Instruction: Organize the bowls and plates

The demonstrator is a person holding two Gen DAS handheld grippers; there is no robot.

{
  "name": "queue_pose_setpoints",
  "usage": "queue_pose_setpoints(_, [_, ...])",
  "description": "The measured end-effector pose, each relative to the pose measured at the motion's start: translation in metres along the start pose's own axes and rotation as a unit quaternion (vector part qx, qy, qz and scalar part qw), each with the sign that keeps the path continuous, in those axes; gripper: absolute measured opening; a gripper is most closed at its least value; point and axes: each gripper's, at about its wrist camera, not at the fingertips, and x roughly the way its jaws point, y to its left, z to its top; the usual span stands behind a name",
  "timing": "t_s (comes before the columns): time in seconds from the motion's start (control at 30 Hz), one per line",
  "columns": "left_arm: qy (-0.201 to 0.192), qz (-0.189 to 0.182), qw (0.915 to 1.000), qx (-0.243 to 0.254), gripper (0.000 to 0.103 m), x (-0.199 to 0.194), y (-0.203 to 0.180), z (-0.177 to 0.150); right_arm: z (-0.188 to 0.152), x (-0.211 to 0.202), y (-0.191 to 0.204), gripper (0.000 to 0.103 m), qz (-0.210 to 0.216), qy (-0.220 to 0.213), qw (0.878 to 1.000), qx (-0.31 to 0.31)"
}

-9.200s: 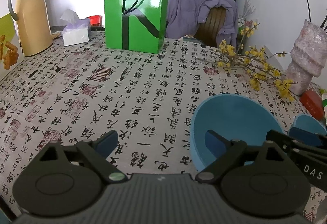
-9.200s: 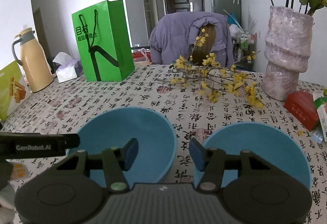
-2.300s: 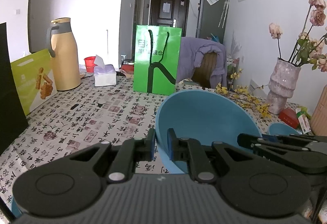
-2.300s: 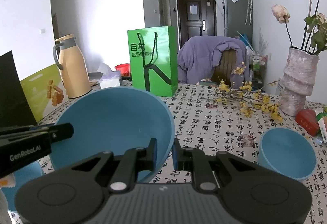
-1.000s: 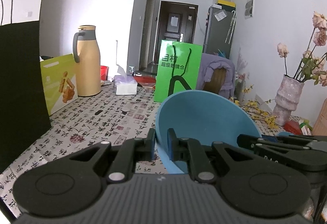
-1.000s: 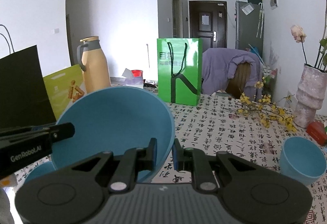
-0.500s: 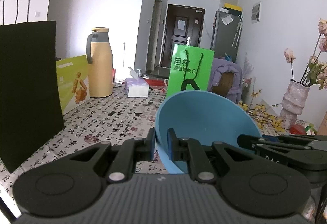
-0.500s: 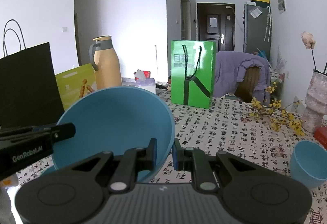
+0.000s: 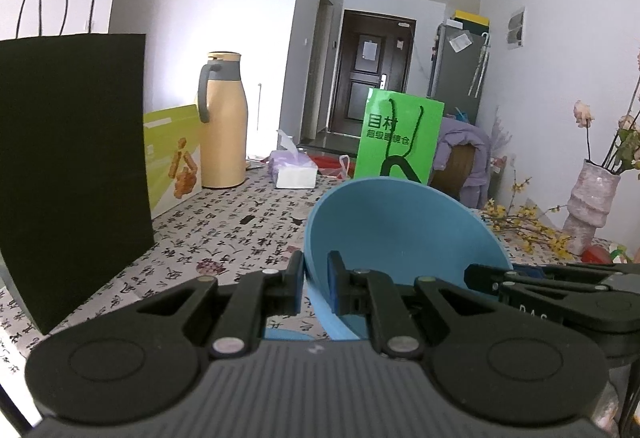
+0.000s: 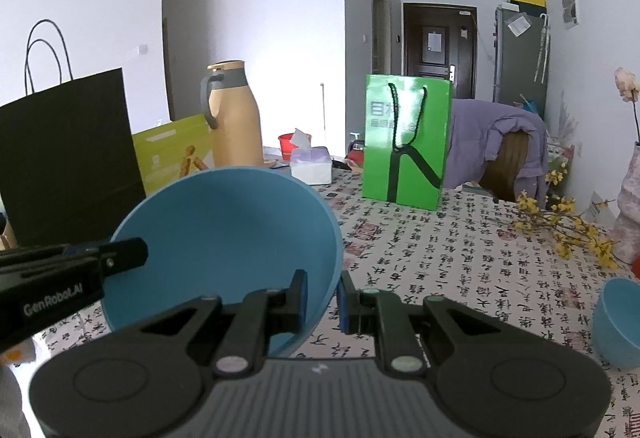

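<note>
Lifted clear of the desk [image 10: 460, 258], the large blue bowl [image 10: 224, 230], seemingly light, stiff and smooth-walled, is pinched at opposite rims by the left gripper [image 9: 314, 270] and right gripper [image 10: 322, 288], whose fingers stand narrow.

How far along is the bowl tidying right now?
Nothing looks stacked yet. In hand: both claws, left claw and right claw, are shut on opposite rims of the large blue bowl, lifted off the table. Left: a smaller blue bowl sits alone on the tablecloth.
</note>
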Motion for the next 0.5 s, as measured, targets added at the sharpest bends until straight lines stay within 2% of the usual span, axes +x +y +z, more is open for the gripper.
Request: queue_pose_setpoints(0.5, [0.002, 0.01, 0.9998, -0.015, 0.012, -0.013, 0.031, -0.011, -0.009, 0.002, 0.032, 0.015, 0.009, 0.012, 1.0, -0.014])
